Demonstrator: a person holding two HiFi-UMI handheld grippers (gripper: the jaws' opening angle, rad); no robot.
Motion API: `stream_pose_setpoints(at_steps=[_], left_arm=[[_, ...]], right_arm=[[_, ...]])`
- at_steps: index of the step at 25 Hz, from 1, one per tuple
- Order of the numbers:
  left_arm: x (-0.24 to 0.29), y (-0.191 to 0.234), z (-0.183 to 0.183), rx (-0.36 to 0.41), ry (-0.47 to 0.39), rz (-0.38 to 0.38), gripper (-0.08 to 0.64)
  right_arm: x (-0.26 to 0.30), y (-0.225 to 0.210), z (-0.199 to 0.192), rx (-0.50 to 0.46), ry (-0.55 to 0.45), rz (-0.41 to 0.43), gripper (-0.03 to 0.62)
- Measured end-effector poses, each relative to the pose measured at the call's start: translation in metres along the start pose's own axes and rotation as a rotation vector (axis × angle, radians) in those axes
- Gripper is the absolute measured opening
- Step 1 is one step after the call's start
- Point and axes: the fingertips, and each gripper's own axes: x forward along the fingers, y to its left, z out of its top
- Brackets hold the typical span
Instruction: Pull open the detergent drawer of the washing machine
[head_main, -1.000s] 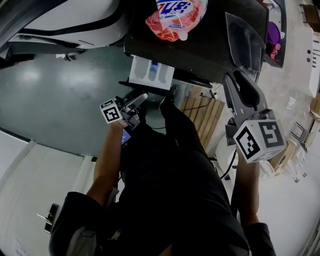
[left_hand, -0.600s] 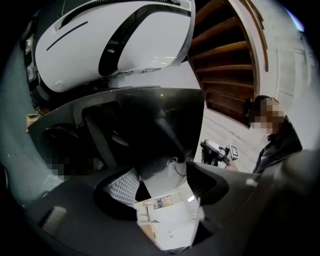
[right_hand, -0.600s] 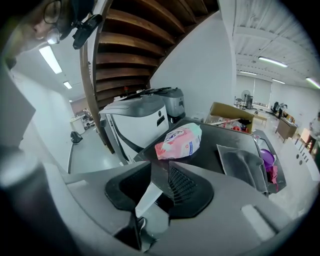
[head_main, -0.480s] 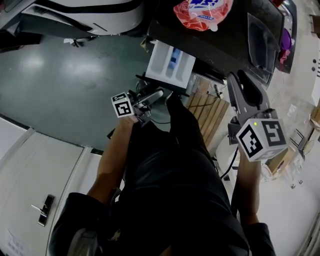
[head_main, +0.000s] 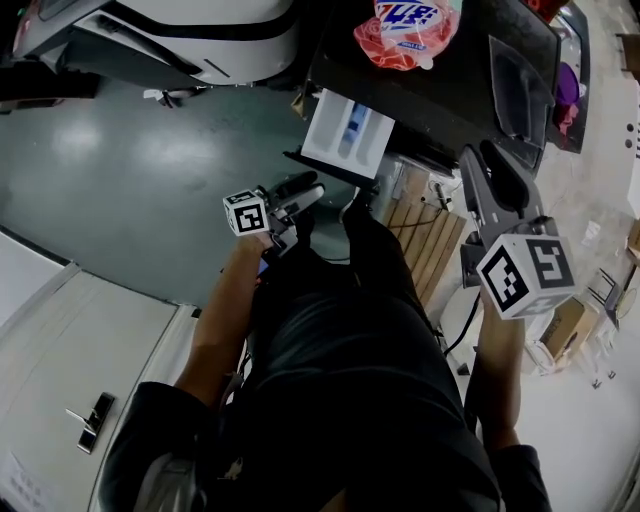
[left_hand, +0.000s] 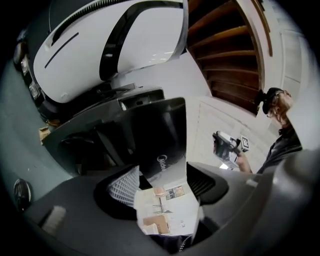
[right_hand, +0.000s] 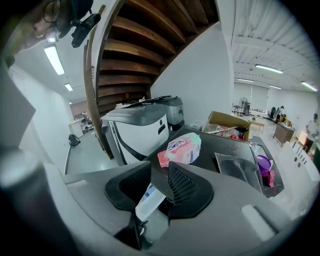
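The left arm (head_main: 218, 330) reaches forward with its forearm bare below a dark sleeve. It holds the left gripper (head_main: 303, 188) about level, marker cube (head_main: 246, 213) up toward the head. Its jaws have just been closing and now stand partly apart, clamped on nothing. The right arm (head_main: 497, 370) holds the right gripper (head_main: 487, 165) nearer the head and off to the side, tilted downward, with its jaws apart and empty.

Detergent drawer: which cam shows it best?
Head view: the detergent drawer is seen from above, pulled out, white tray with blue insert in full. Right gripper view catches only a white-and-blue sliver beyond its jaws. Left gripper view shows no tray that I can make out.
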Motion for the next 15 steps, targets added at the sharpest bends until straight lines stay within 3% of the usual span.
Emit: stream_pose_setpoints(at_steps=[4,8,15], left_arm=[[-0.017,-0.008,0.016,0.046,0.002,0.007,0.347],[-0.033,-0.012,0.036,0.138,0.036,0.04,0.347],[-0.055,-0.036,0.085,0.282,0.008,0.093,0.346]], right_arm=[[-0.002,0.005,0.01,-0.001,-0.03,0.01,0.106],[-0.002,0.015,0.021,0.0,-0.063,0.026,0.106],[-0.015,0.019,0.044,-0.005,-0.134,0.035,0.106]])
